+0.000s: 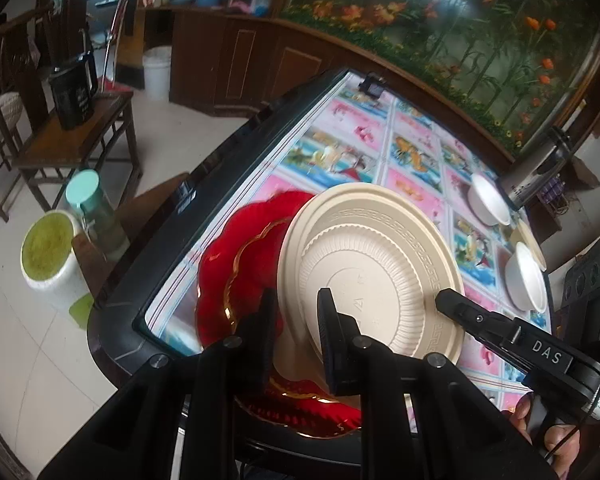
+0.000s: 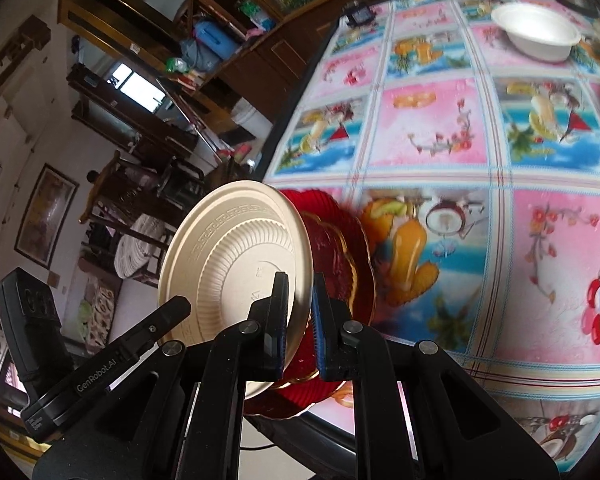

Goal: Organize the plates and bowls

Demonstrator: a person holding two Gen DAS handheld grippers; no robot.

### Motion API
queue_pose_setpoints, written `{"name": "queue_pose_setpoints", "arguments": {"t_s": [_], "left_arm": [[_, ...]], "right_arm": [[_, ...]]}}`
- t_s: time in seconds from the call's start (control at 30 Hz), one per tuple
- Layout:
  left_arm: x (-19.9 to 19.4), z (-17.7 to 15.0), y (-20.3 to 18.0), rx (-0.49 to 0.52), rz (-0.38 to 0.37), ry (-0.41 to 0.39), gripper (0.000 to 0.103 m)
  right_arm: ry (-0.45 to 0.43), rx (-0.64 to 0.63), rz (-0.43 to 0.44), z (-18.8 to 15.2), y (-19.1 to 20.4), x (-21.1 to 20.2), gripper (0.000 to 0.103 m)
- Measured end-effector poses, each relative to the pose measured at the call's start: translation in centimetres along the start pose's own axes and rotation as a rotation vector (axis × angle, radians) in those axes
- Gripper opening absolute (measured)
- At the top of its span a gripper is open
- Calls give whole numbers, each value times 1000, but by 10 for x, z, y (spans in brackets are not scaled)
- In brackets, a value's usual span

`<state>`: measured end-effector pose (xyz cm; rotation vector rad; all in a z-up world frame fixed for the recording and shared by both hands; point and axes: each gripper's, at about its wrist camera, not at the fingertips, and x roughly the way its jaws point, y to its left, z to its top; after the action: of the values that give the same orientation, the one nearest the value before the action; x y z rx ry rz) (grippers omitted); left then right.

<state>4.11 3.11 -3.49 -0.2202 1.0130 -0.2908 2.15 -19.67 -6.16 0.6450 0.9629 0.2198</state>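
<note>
A beige plastic plate (image 1: 380,264) is held on edge, underside showing, above a red scalloped glass plate (image 1: 236,264) with a gold rim that lies at the table's near corner. My left gripper (image 1: 296,332) is shut on the beige plate's near rim. My right gripper (image 2: 300,320) is shut on the same beige plate (image 2: 236,264) at another part of its rim, with the red plate (image 2: 340,252) behind it. The right gripper's finger (image 1: 460,312) shows in the left view. Two white bowls (image 1: 488,200) (image 1: 524,276) stand at the table's right side.
The table has a colourful fruit-print cloth (image 2: 460,140) and a black rim (image 1: 140,280). A white bowl (image 2: 536,32) stands far across the table. A chair with a black jug (image 1: 74,92), a teal-lidded bottle (image 1: 96,216) and a white bucket (image 1: 48,256) stand on the floor at left.
</note>
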Motion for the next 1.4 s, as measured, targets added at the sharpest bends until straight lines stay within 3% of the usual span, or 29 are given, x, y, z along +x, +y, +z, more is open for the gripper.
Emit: {"name": "queue_pose_setpoints", "arguments": {"t_s": [0.3,0.6,0.73,0.8,0.87,1.2,1.4], "left_arm": [[23,-9,18,-41,9,79,19],[31,-9,20,-44,13,97,19],[31,-8,20,-30,50,103,21],[27,-9,19,-15,50,96,27],[23,-8,17,-4,57,92,43],[-18,-7,5,49,162,-44,61],[-29,-6,-20,60,89,-87,61]], "right_arm": [[54,4,-23,-4,-6,28,11],[75,14,-24,-3,-10,38,11],[90,23,-7,-3,-11,39,12],[76,2,-7,-2,-9,35,12],[52,-26,-20,0,-7,28,12],[-26,-29,40,5,-26,-13,16],[-117,1,7,8,-57,-58,16]]}}
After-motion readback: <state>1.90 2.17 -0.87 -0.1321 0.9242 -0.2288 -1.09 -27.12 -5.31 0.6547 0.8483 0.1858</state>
